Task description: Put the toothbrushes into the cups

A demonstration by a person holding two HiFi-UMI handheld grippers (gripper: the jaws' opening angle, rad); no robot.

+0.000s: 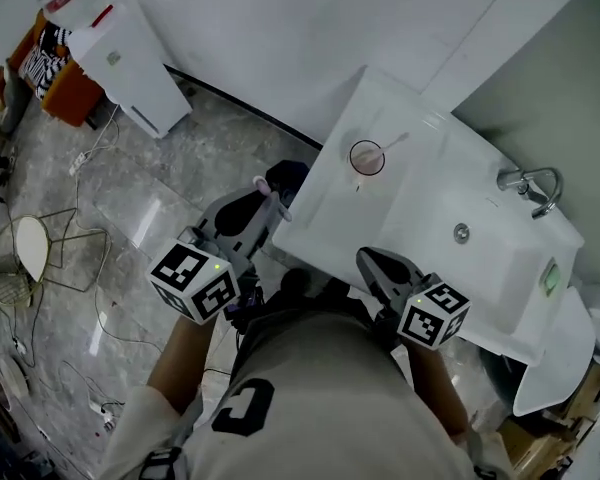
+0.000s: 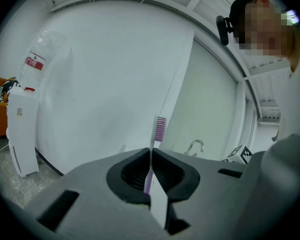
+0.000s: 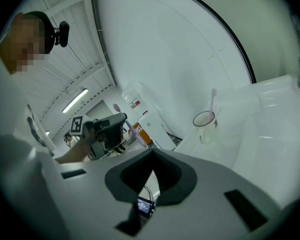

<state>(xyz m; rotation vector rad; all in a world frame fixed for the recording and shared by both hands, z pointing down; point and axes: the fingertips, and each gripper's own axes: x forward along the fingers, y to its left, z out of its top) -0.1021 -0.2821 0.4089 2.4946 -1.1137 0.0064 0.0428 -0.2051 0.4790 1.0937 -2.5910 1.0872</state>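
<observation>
Toothbrush (image 2: 160, 129) with purple bristles stands pinched in the left gripper's (image 2: 151, 154) closed jaws, short of the counter (image 1: 420, 223). The cup (image 1: 367, 157) sits at two o'clock from it, holding a second toothbrush (image 1: 393, 145). The right gripper's (image 3: 152, 156) jaws are closed on nothing. One brush looks done, one remains.
</observation>
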